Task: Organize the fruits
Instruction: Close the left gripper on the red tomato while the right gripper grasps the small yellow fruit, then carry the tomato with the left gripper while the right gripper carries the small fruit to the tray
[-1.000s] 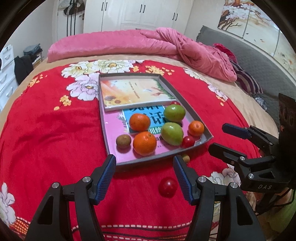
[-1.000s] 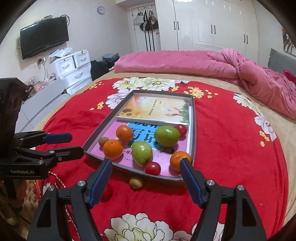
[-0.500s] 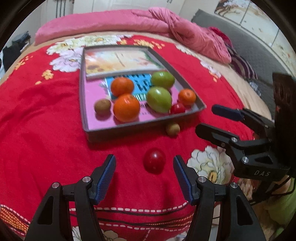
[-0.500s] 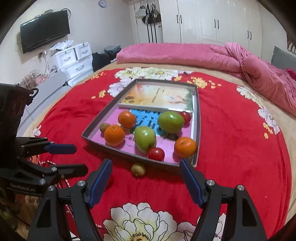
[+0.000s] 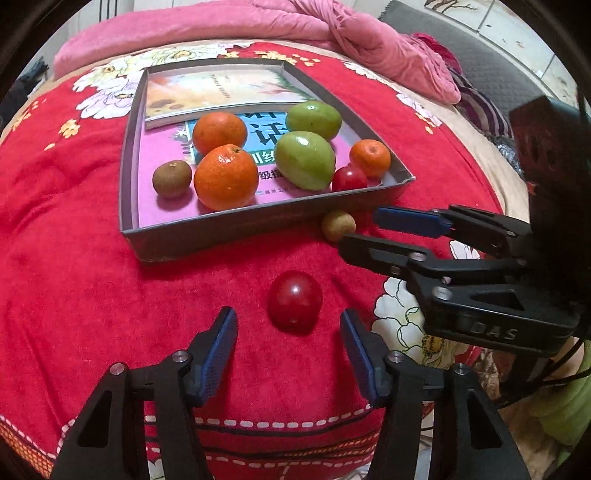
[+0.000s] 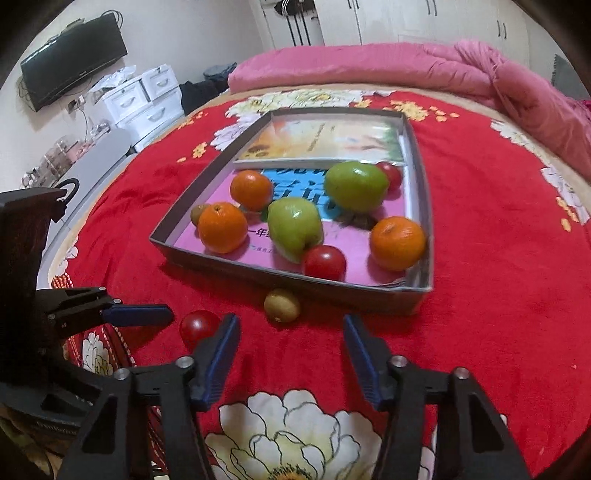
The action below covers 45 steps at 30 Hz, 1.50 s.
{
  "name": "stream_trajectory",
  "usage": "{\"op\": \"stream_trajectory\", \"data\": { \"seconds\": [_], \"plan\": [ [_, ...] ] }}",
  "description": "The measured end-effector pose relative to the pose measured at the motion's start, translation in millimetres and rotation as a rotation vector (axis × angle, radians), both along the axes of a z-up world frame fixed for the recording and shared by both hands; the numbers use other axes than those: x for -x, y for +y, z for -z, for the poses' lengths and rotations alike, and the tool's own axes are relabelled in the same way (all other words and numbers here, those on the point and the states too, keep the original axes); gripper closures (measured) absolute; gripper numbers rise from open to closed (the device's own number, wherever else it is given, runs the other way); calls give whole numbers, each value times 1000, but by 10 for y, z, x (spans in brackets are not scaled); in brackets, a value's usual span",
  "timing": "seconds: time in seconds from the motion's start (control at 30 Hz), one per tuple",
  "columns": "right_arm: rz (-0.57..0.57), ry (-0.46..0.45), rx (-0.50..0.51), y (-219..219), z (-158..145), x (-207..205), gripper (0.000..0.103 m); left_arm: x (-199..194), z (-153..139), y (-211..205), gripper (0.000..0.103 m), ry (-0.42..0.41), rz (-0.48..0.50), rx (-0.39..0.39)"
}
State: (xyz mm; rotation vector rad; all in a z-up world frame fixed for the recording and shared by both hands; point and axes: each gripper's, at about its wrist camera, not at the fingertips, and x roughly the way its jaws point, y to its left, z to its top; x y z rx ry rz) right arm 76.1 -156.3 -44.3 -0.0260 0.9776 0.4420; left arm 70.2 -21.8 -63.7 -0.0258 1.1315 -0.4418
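Bed covered with red floral blanket [image 5: 74, 277]. Grey shallow tray [image 5: 229, 232] resting on it, two books lining the bottom.

Inside tray: three oranges, largest [image 5: 225, 177] near the front wall, second [image 5: 219, 131] behind it, small one [image 5: 370, 157] at the right corner. Two green fruits, near one [image 5: 304, 159] and far one [image 5: 313, 120], side by side. Brown kiwi-like fruit [image 5: 172, 178] at left of the big orange. Small red tomato [image 5: 349, 179] against the front wall beside the small orange. Another red fruit [image 6: 389, 174] half hidden behind the far green one, seen only from right wrist view.

Outside tray, on blanket: loose red tomato [image 5: 294, 301] well in front of the tray wall; small yellowish-brown fruit [image 5: 338, 226] just beside the tray's front wall, possibly touching it, contact hard to judge.

Left gripper [image 5: 288, 350] pointing steeply down, jaws closing, blue pads either side of the loose red tomato but clear of it, tomato just ahead of the tips. Nothing gripped.

Right gripper [image 6: 291, 350] likewise angled down, jaws closing, the yellowish-brown fruit [image 6: 282, 305] ahead of and between the tips, pads not touching it. Nothing gripped. Seen from left wrist view, right gripper [image 5: 364, 230] reaching in from the right with its tips close beside that fruit.

Pink quilt [image 5: 258, 26] bunched along far edge of bed.
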Motion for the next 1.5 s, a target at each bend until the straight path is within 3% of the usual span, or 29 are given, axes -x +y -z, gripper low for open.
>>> {"op": "stream_trajectory", "data": {
  "seconds": [0.1, 0.17, 0.23, 0.37, 0.47, 0.6, 0.83, 1.07, 1.5],
  "plan": [
    [-9, 8, -3, 54, 43, -63, 57, -18, 15, -8, 44, 4, -1, 7],
    [-18, 18, -12, 87, 77, -110, 61, -39, 26, -13, 52, 6, -4, 11],
    [-24, 29, -5, 129, 114, -144, 71, -64, 46, -32, 54, 11, -1, 13],
    [-34, 22, 9, 171, 139, -147, 79, -121, 71, -80, 62, 13, 3, 15],
    [-49, 6, -13, 155, 87, -107, 79, -163, 72, -103, 71, 12, 5, 26],
    [-51, -8, -39, 108, -14, -65, 79, -178, 18, -48, 71, 15, -4, 92],
    [-45, -78, -103, -26, -334, 60, 79, -189, -323, 223, 71, -100, -97, 147],
    [-1, -139, -109, -139, -532, 0, 79, -262, -492, 527, 71, -189, -184, 130],
    [39, -163, -88, -234, -539, -83, 79, -356, -454, 482, 71, -220, -171, 54]
  ]
}}
